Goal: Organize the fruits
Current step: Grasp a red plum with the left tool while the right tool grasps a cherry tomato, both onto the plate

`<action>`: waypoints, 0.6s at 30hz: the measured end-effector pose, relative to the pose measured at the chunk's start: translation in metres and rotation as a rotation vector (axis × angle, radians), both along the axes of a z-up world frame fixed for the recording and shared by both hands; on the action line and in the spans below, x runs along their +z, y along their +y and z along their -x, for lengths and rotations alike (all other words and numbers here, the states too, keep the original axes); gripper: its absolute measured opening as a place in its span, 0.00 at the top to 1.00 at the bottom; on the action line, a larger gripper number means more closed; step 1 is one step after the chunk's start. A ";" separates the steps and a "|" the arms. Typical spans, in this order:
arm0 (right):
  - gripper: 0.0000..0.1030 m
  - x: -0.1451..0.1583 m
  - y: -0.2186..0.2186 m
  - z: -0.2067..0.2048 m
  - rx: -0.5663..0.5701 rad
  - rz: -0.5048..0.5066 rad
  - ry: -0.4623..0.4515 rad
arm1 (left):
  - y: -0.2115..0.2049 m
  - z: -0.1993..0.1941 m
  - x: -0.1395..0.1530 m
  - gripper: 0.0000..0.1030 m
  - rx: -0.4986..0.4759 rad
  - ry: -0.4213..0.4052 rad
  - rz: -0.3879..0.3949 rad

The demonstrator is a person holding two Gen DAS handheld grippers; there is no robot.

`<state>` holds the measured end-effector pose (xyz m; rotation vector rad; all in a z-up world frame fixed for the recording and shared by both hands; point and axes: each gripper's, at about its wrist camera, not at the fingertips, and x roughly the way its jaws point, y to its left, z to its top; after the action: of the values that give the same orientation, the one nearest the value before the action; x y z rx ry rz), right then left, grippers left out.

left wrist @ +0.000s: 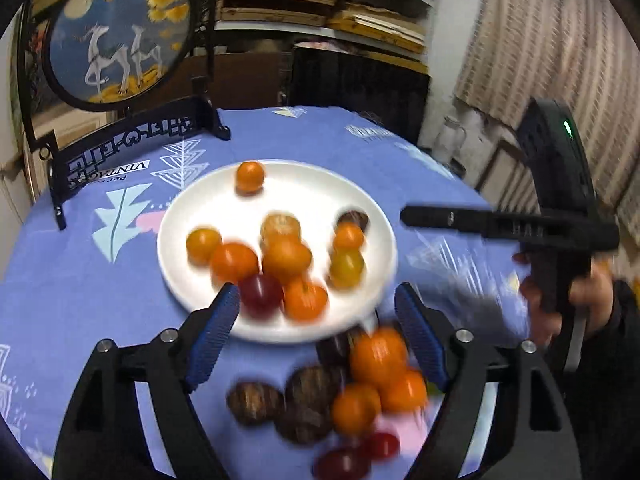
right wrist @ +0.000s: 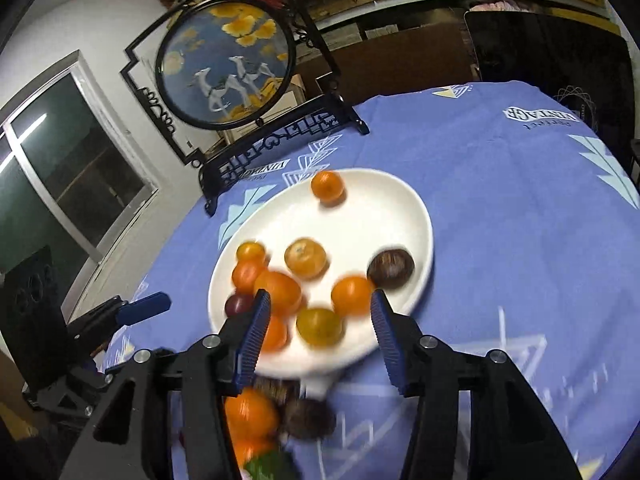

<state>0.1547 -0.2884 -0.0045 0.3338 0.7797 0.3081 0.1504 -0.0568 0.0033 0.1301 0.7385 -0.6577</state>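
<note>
Here: plate [left wrist: 360, 204] flat, round | both fingers spread, empty.

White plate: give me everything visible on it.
The white plate is round, shallow and glossy, ceramic by its look, lying flat on the blue patterned tablecloth. It holds about ten small fruits: mostly orange ones clustered toward the near side, one orange fruit alone near the far rim, a red one, a yellowish one and a dark brown one by the right rim. More fruit lies off the plate, nearer the cameras. Neither gripper touches it.
</note>
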 end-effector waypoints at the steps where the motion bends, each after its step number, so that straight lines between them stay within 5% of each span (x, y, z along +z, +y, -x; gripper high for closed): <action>1: 0.48 -0.002 -0.002 0.011 -0.002 -0.002 0.003 | 0.003 0.016 -0.004 0.25 -0.020 -0.007 -0.017; 8: 0.48 -0.016 -0.009 0.066 -0.016 -0.022 0.025 | 0.018 0.088 -0.034 0.26 -0.094 0.002 -0.097; 13: 0.48 -0.019 -0.006 0.087 -0.011 -0.036 0.025 | 0.016 0.083 -0.061 0.52 -0.050 0.068 -0.122; 18: 0.48 -0.018 -0.002 0.105 -0.002 -0.009 0.020 | 0.022 0.080 -0.066 0.54 -0.008 0.074 -0.088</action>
<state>0.0499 -0.2906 -0.0228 0.3464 0.7975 0.3066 0.0705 -0.0344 -0.0627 0.1903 0.8385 -0.6402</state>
